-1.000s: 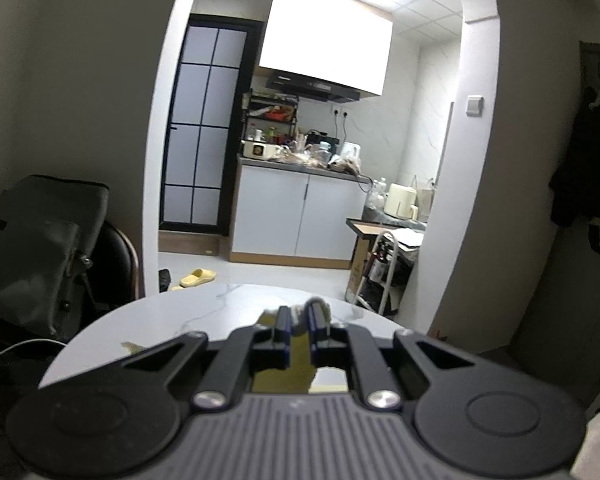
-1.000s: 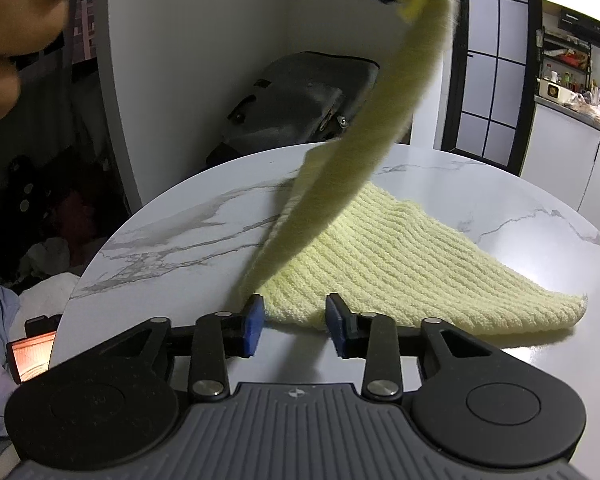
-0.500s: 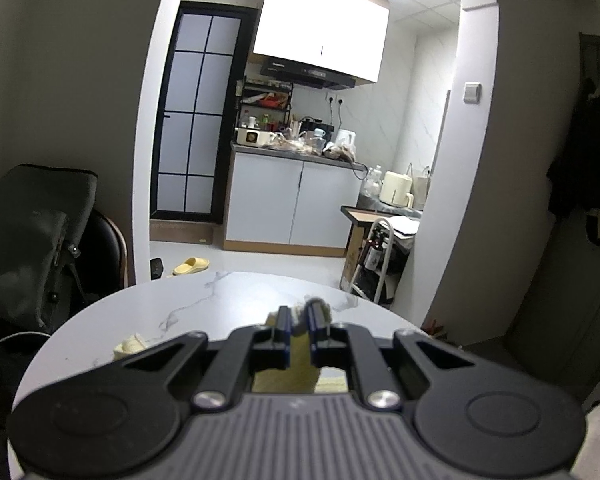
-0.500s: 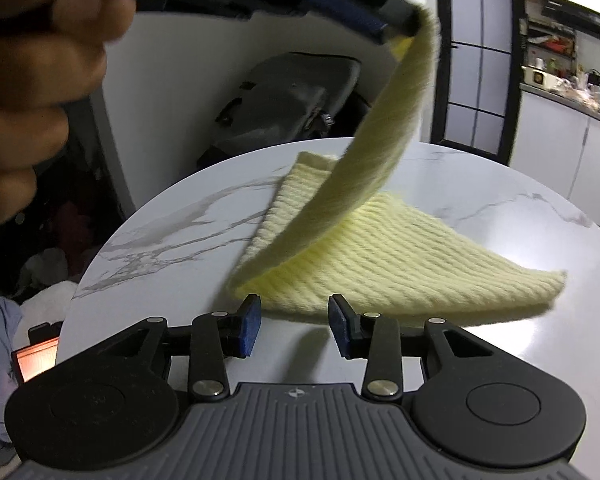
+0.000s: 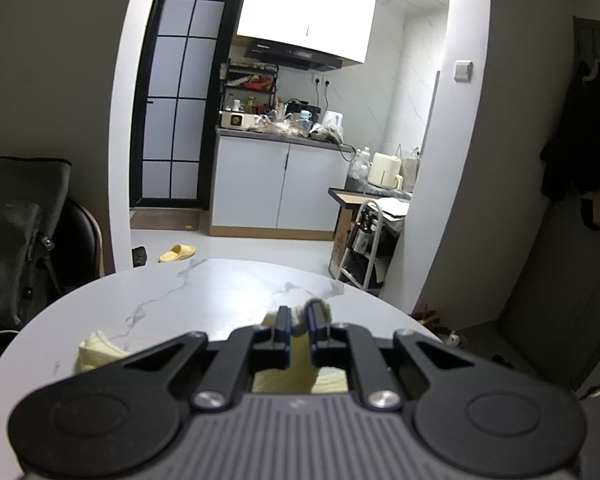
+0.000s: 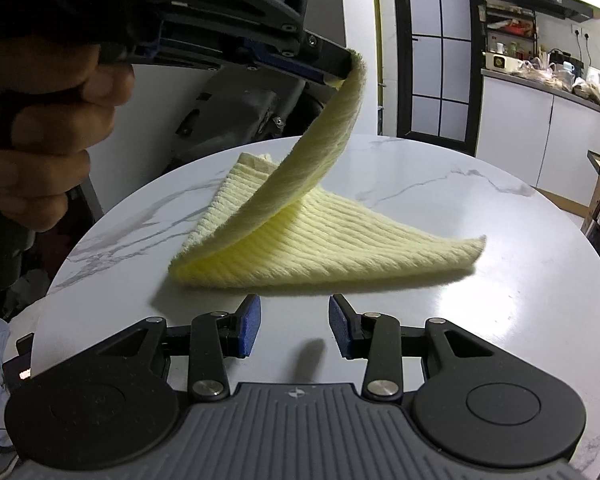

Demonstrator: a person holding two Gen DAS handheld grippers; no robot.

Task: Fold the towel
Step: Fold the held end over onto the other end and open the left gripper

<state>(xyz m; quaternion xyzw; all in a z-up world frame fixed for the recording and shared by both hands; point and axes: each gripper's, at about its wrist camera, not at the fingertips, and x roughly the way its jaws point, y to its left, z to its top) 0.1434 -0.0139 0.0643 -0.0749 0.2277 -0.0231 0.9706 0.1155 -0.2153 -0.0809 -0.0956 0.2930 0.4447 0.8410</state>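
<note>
A pale yellow ribbed towel (image 6: 332, 240) lies on the round white marble table (image 6: 500, 288). My left gripper (image 5: 299, 322) is shut on one corner of the towel (image 5: 318, 306); in the right wrist view it (image 6: 340, 70) holds that corner high, so a strip of towel curves up over the flat part. Another towel corner (image 5: 96, 350) shows at the left of the left wrist view. My right gripper (image 6: 294, 326) is open and empty, low over the table just in front of the towel's near edge.
A dark bag on a chair (image 5: 16, 236) stands behind the table's left side. A kitchen with white cabinets (image 5: 280, 188) and a small trolley (image 5: 368, 236) lies beyond the table's far edge. A hand (image 6: 44, 128) holds the left gripper.
My left gripper has carried the towel corner lower and further across over the flat part. My right gripper has drawn back from the towel's near edge and stays open.
</note>
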